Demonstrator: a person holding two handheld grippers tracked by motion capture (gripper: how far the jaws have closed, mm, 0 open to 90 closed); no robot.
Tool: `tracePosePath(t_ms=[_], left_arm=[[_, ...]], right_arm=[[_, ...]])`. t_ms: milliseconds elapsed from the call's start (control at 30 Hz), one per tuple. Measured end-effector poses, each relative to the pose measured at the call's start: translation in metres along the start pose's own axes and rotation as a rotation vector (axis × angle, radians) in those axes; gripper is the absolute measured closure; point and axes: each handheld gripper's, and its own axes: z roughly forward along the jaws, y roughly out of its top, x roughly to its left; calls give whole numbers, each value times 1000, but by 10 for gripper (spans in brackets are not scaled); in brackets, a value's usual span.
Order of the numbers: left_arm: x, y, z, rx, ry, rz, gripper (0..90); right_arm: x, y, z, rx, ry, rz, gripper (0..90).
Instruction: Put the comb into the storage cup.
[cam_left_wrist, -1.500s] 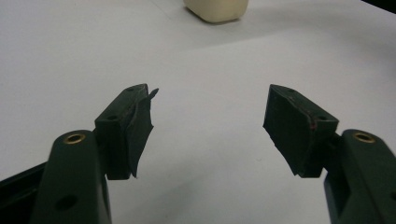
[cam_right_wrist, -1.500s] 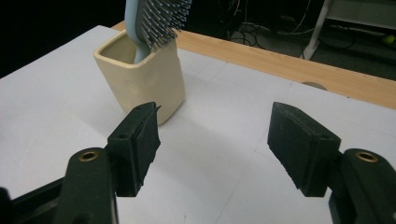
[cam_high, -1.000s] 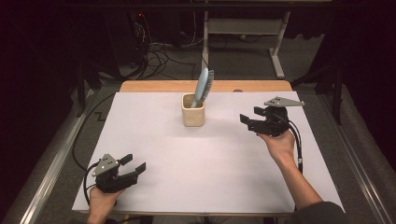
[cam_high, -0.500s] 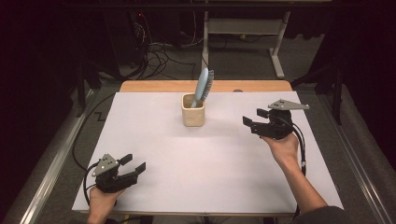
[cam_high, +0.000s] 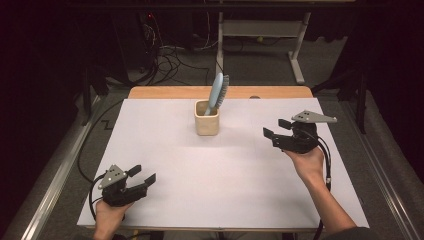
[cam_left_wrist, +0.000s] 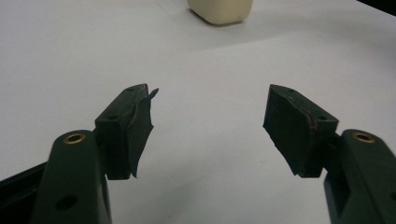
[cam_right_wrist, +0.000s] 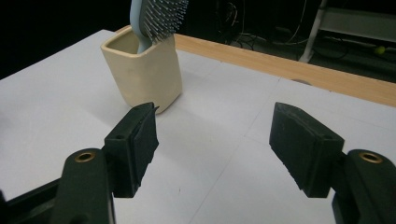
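The cup looks like matt cream ceramic or plastic (which one is unclear). The hairbrush is smooth pale-blue plastic. Matt white paper covers the wooden table.

Cream squarish cup with rounded corners, upright toward the far side of the white table sheet, light blue hairbrush standing handle-down in the cup, bristle head poking out, leaning right, bristles facing right
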Motion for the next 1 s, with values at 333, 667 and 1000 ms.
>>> tracePosePath(t_ms=[333, 667, 1000], left_arm=[[0, 0, 0, -1, 0, 0, 329], [0, 0, 0, 0, 1, -1, 329], [0, 0, 0, 0, 2, -2, 329]], right_arm=[[0, -4, -7, -12, 1, 1, 325], [-4, -12, -14, -19, -1, 11, 325], [-5, -16, -21, -28, -1, 11, 325]])
